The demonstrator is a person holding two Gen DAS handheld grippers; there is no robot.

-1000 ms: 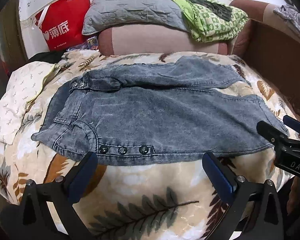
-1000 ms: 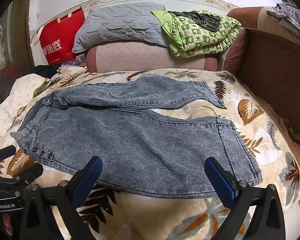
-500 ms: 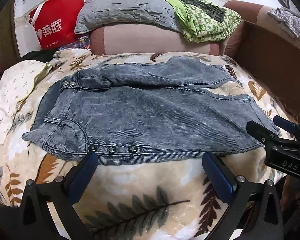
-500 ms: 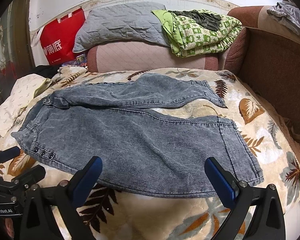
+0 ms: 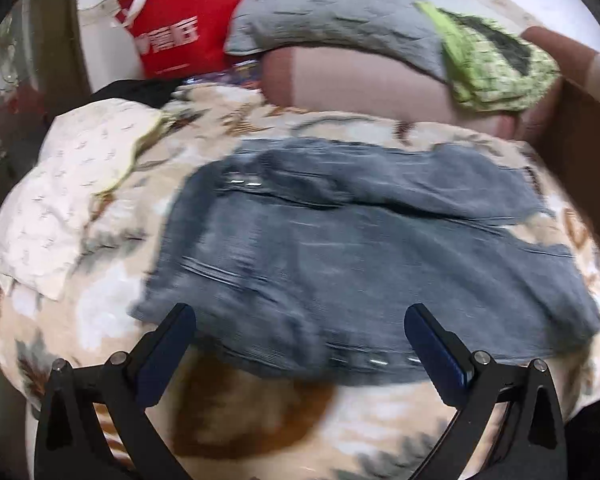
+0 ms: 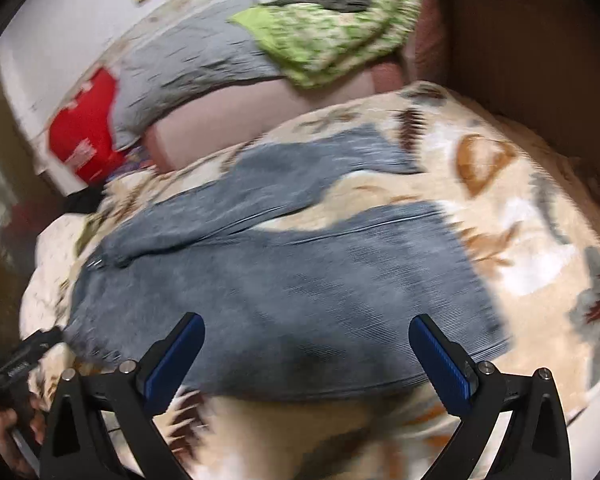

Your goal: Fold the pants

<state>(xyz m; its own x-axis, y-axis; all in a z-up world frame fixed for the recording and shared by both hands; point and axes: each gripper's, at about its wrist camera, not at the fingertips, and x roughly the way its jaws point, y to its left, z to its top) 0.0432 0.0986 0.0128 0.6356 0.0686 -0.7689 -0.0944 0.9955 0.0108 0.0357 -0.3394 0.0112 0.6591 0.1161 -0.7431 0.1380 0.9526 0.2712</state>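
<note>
Grey-blue denim pants point(image 5: 360, 256) lie spread flat on a leaf-print blanket point(image 5: 260, 420), waist to the left, two legs running right. They also show in the right wrist view point(image 6: 300, 292). My left gripper point(image 5: 300, 340) is open and empty, its fingers over the near waist edge of the pants. My right gripper point(image 6: 306, 356) is open and empty, over the near edge of the closer leg. The left gripper also shows at the lower left of the right wrist view point(image 6: 24, 360). Both views are motion-blurred.
A red bag point(image 5: 176, 28), a grey pillow point(image 5: 332, 12) and a green patterned quilt point(image 5: 492, 64) sit at the back. A brown sofa arm point(image 6: 540, 60) rises on the right. A white patterned cloth point(image 5: 68, 200) lies at the left of the pants.
Both grippers have moved forward and down toward the near edge of the pants. The right view has tilted. The pants have not moved.
</note>
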